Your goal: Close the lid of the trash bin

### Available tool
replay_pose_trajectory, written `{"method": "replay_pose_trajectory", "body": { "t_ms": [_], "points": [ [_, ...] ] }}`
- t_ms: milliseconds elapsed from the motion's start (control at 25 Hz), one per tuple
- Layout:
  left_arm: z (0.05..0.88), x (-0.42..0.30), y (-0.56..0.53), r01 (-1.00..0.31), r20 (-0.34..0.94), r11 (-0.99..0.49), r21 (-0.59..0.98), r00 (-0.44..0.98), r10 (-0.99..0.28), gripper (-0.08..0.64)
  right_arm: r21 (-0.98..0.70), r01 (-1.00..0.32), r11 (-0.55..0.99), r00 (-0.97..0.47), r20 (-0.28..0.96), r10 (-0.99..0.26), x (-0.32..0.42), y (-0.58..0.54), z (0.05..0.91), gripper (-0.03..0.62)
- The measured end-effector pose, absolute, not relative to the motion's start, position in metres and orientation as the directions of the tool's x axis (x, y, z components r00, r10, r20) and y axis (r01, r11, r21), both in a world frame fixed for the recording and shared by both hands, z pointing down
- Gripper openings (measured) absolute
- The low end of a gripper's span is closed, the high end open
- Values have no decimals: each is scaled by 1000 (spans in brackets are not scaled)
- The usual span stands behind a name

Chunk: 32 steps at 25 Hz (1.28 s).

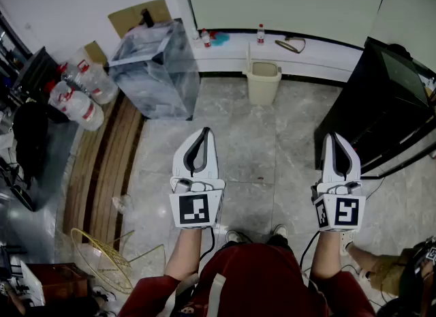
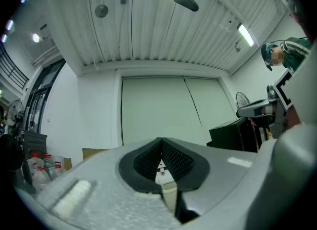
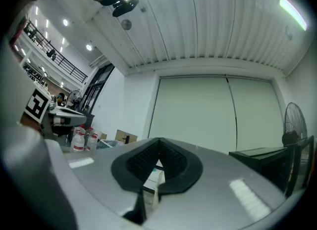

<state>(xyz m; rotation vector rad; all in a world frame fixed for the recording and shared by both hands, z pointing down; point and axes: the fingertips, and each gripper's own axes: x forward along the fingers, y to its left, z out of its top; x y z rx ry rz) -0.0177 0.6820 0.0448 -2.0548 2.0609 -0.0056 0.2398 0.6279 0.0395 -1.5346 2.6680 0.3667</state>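
Observation:
The trash bin point(image 1: 263, 80) is a small beige bin on the tiled floor against the far white ledge, with its lid standing up behind the opening. Both grippers hang well short of it, pointing toward the wall. My left gripper point(image 1: 206, 131) is shut, its tips together with nothing between them, left of the bin's line. My right gripper point(image 1: 334, 136) is also shut and empty, further right beside the black cabinet. In the left gripper view the jaws point(image 2: 161, 141) meet, and a sliver of the beige bin point(image 2: 169, 190) shows through the gap below. The right gripper point(image 3: 158, 141) likewise shows its pads together.
A large plastic-wrapped box point(image 1: 157, 70) stands left of the bin, with big water bottles point(image 1: 82, 97) beyond it. A black cabinet point(image 1: 385, 114) fills the right side. Small bottles point(image 1: 259, 34) sit on the ledge. A wire frame point(image 1: 102, 254) lies at lower left. A person point(image 2: 285, 56) stands at right.

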Motion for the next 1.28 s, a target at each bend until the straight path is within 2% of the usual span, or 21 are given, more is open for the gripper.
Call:
{"method": "replay_pose_trajectory", "body": {
  "t_ms": [320,720,1120,1280],
  "points": [
    [56,-47,693,-990,-161,-11,-141,34,-986,6,204,-861,467,-497,-136,-857,203,642,52,0],
    [78,-64,696,-993,-132,-32,-116,48,-990,6,136,-872,471,-486,-108,-867,190,646,67,0],
    [84,-94,664,-992,-120,28,-122,-13,-993,6,159,-858,489,-508,-109,-855,166,597,74,0],
    [86,-94,629,-990,-112,35,-135,-20,-994,6,104,-858,502,-512,-104,-853,168,558,79,0]
  ]
}}
